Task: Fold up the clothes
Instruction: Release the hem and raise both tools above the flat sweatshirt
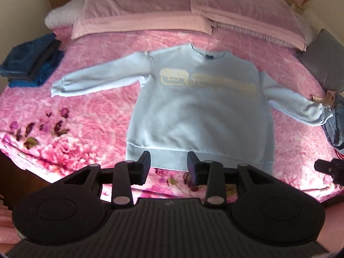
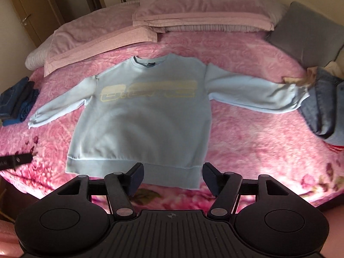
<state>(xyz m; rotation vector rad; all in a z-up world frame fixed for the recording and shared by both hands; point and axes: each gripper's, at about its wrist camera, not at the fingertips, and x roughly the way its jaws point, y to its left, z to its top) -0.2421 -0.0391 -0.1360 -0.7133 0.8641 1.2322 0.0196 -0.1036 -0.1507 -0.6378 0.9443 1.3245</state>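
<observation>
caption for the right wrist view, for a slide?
Open right gripper poised at the hem of a light blue sweatshirt spread flat, sleeves out, on a pink bed.

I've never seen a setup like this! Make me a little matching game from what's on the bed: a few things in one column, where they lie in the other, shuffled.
Things:
1. light blue sweatshirt
2. folded dark blue clothes
3. grey cushion
4. pink pillows

Places:
A. head of the bed
B. far right corner
C. spread flat in the middle, sleeves out
D. stacked at the left edge

Pairs: 1-C, 2-D, 3-B, 4-A
</observation>
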